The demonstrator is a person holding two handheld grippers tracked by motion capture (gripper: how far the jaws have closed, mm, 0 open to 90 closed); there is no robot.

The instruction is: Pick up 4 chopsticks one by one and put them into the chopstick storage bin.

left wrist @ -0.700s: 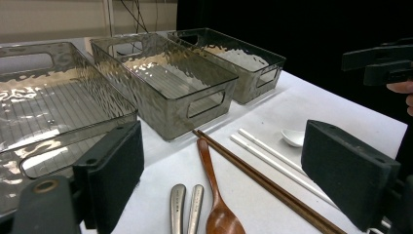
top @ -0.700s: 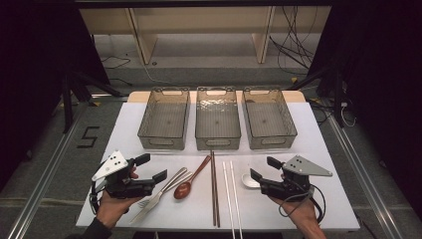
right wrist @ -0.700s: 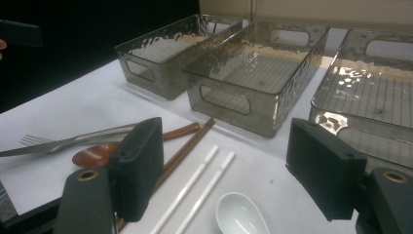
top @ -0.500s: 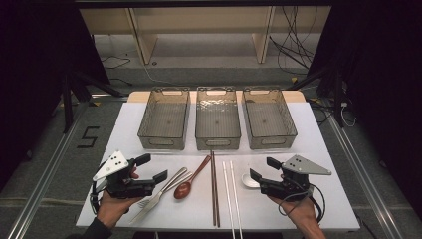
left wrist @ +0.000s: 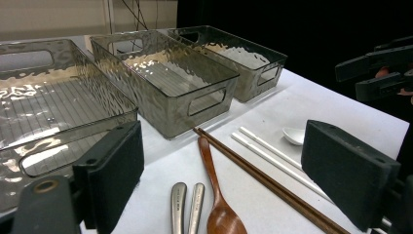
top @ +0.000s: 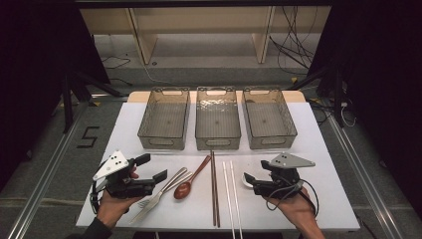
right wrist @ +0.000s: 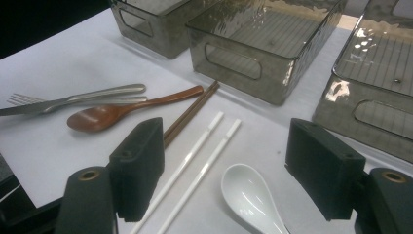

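Two grippers rest low over the white counter (top: 318, 149), each in one of the person's hands. At the far left, the left gripper (top: 154, 169) has its fingers (left wrist: 114, 170) spread wide with nothing between them; they point toward the cutlery laid out in a row. Just beyond those fingertips lie a metal fork (top: 158, 195) and a second metal piece (top: 174, 180) side by side, and next to them a brown wooden spoon (top: 185, 188), its bowl toward the person. Further from the left fingers and nearer the right ones come a pair of dark brown chopsticks (top: 214, 189), then a pair of white chopsticks (top: 231, 191), both pairs running straight away from the person. The white ceramic spoon (right wrist: 251, 195) lies on the counter directly in front of the right gripper (top: 247, 180), in line with the gap between its fingers (right wrist: 139, 163), which also stand wide and touch nothing. Past all the fingertips, toward the far edge, three clear smoky bins stand side by side: the left bin (top: 164, 119), the middle bin (top: 217, 119) and the right bin (top: 268, 119).
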